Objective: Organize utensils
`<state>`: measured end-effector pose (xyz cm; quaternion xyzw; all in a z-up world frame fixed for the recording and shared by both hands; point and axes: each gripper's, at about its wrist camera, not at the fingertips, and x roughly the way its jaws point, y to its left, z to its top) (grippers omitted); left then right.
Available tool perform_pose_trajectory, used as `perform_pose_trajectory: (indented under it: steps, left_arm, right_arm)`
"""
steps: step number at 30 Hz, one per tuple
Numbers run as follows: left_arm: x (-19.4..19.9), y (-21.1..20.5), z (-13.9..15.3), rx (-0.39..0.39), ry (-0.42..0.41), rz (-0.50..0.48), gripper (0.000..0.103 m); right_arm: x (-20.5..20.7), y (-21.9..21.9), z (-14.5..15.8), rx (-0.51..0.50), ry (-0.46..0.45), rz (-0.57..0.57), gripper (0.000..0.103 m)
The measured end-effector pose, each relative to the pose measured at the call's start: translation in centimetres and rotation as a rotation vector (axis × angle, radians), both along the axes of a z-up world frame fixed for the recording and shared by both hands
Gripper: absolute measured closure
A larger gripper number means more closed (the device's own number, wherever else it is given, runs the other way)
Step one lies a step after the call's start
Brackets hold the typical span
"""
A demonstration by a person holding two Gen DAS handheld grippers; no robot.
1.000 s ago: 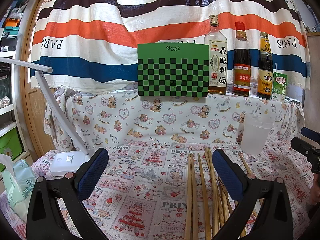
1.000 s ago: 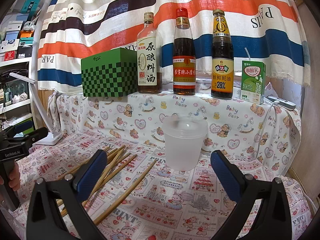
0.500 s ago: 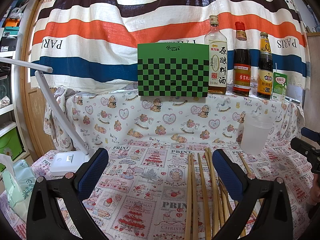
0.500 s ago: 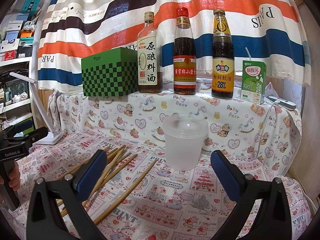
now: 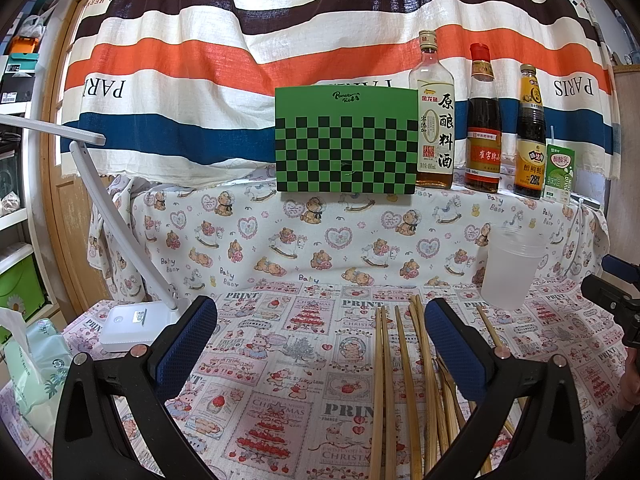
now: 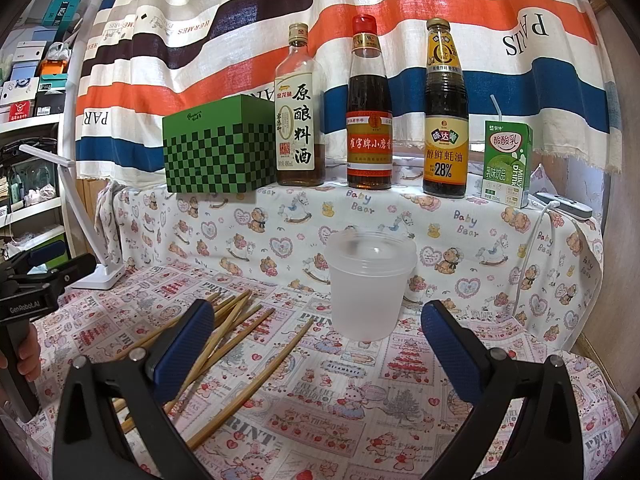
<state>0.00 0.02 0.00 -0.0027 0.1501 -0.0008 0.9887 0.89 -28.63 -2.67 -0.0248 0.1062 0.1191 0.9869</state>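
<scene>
Jaws on both grippers stand wide apart and hold nothing. We see our left gripper [image 5: 320, 346] raised over the desk [image 5: 280, 368], which is covered in a printed cloth, with its blue pads [image 5: 186, 346] well clear of everything. A loose bundle of bamboo chopsticks [image 5: 404, 384] lies flat on the cloth just inside and under the right-hand pad of that gripper, their tips pointing toward the back of the desk. In the right wrist view our right gripper [image 6: 316, 346] is aimed at a frosted plastic cup [image 6: 368, 286], which stands upright on the cloth between the two pads but further off, touching neither. From this side the chopsticks [image 6: 236, 332] fan out to the left of the cup, one of them lying apart from the rest and nearest the cup's base.

Behind the desk a raised shelf under a bear-print cloth carries a green checkered box [image 6: 218, 148], three sauce bottles [image 6: 370, 106] in a row and a small green drink carton [image 6: 507, 162] at the right end. A white desk lamp [image 5: 132, 322] sits at the left of the desk, and a pack of tissues [image 5: 34, 364] lies near its base. A striped curtain [image 5: 280, 40] hangs behind everything.
</scene>
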Motion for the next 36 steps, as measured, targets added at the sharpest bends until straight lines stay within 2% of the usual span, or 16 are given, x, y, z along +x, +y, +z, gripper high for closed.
perform_pose_trajectory:
  steps: [36]
  left_arm:
    - [-0.01,-0.01,0.00,0.000,0.000,0.002,0.000]
  right_arm:
    - [0.25,-0.21,-0.33,-0.002,0.017,-0.019,0.000]
